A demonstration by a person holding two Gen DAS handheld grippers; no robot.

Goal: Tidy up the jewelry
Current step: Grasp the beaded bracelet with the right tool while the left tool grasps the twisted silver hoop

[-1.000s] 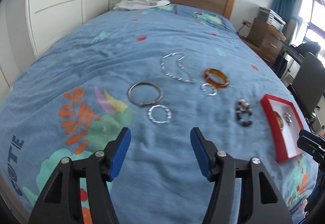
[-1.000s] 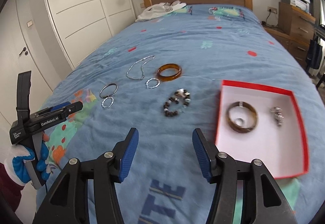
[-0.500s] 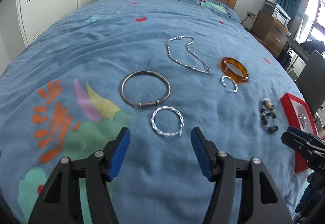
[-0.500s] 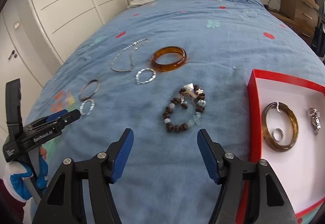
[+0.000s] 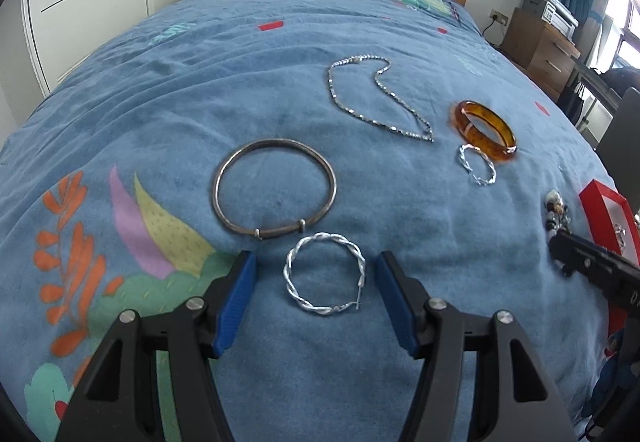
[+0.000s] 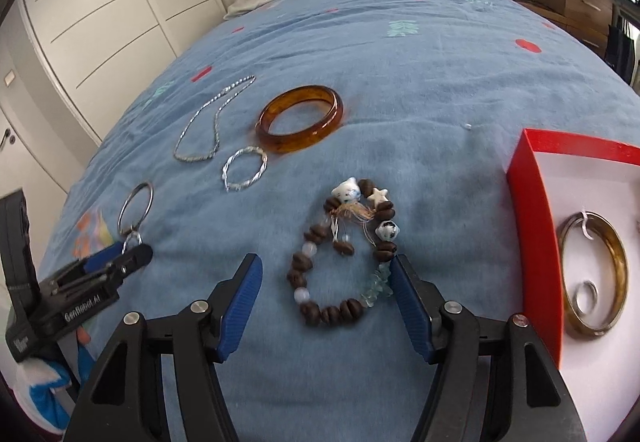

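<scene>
Fingers spread on both: left gripper [image 5: 312,292] straddles twisted silver hoop [image 5: 324,274], right gripper [image 6: 326,296] beaded bracelet [image 6: 344,256]; each should centre before pinching.

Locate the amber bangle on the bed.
The translucent amber bangle lies on the blue bedspread, touching the small twisted silver hoop, right of the silver chain necklace.

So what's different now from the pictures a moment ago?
Both tools came down closer to the bed. The left tool now straddles the twisted silver hoop; the right tool straddles the beaded bracelet. Neither tool has taken hold of anything yet, and both are open. The jewelry itself hasn't moved: the amber bangle, chain necklace and red box lie where they were.
</scene>
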